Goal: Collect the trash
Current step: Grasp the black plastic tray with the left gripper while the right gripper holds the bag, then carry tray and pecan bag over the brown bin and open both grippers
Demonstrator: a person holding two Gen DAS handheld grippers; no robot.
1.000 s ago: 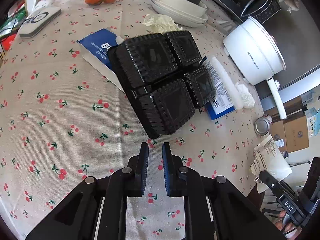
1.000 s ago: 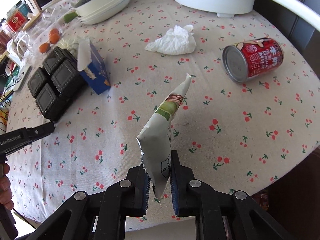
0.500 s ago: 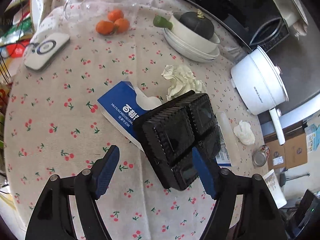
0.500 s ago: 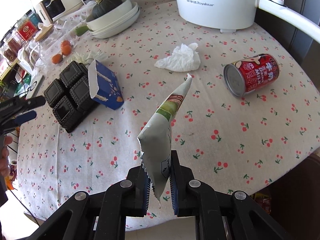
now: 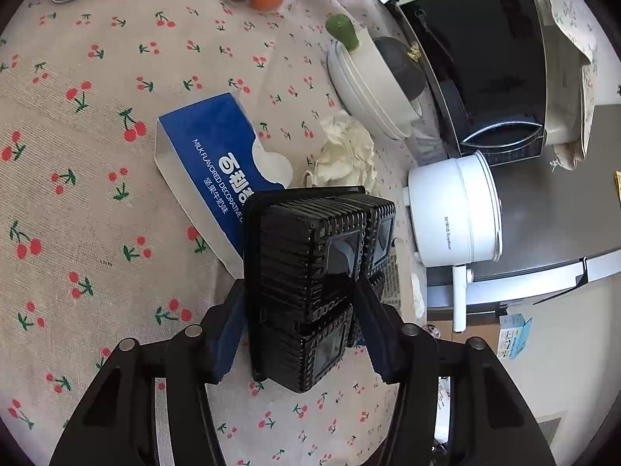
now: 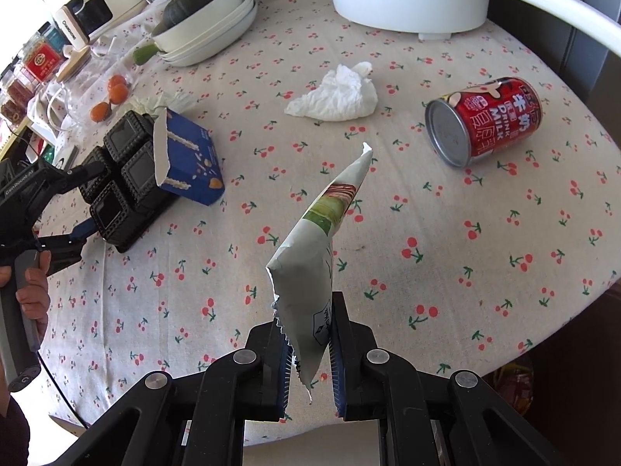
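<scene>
In the left wrist view, the left gripper (image 5: 300, 310) fills the lower half of the frame with its fingers spread on either side of a black plastic tray (image 5: 310, 268); whether the pads actually press the tray cannot be told. The tray sits at the centre of the frame on the cherry-print tablecloth (image 5: 77, 202), overlapping a blue box (image 5: 209, 159) that lies just up and left of it. A crumpled tissue (image 5: 345, 151) rests just above the tray, near a stack of white bowls (image 5: 368, 89) in the upper middle, and a white cooking pot (image 5: 454, 209) stands at the right. In the right wrist view, the right gripper (image 6: 308, 343) at the bottom centre pinches a snack wrapper (image 6: 314, 256) that stands up from between its fingers toward the middle of the frame. A red can (image 6: 485, 120) lies on its side at the upper right, and another crumpled tissue (image 6: 337, 93) lies in the upper middle.
</scene>
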